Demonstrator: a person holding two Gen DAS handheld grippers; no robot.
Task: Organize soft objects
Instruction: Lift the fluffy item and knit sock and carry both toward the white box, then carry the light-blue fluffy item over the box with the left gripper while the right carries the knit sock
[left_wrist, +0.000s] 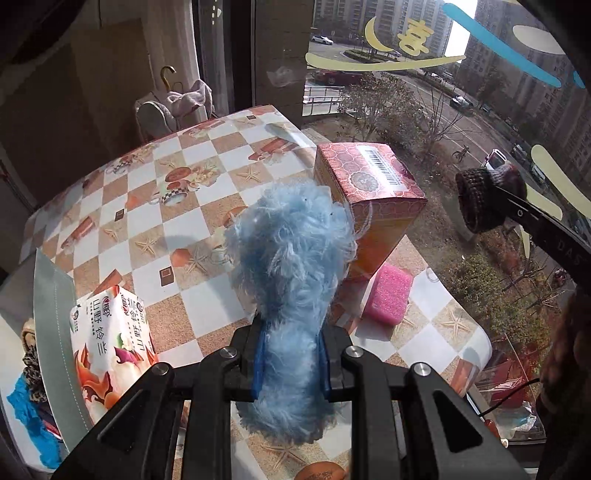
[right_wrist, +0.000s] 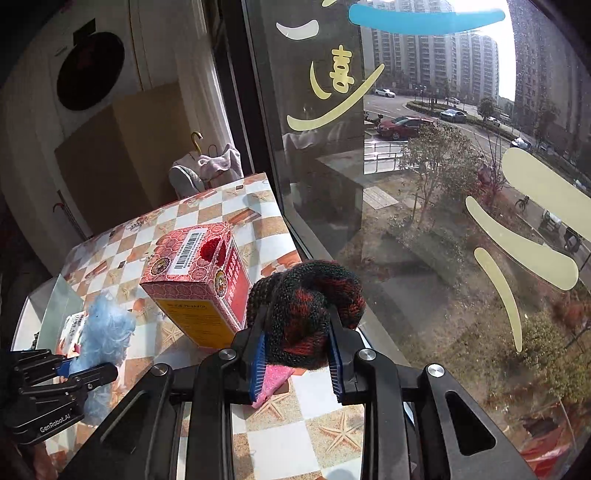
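The fluffy blue plush (left_wrist: 291, 280) is pinched between the left gripper's (left_wrist: 290, 363) 2 narrowed fingers, above the checkered tablecloth (left_wrist: 177, 199). The right gripper (right_wrist: 299, 360) clamps a red-black knitted roll (right_wrist: 306, 310), near the red carton (right_wrist: 201, 280) and pink sponge (left_wrist: 388, 295).

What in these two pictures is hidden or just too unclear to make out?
- Pink sponge: in the right wrist view mostly hidden behind the knitted item held in the right gripper.
- Grey bin at the left: its contents are cut off by the edge in the left wrist view.
- Patterned box: its lower part is hidden by the blue fluffy toy in the left gripper; its small print is unreadable.
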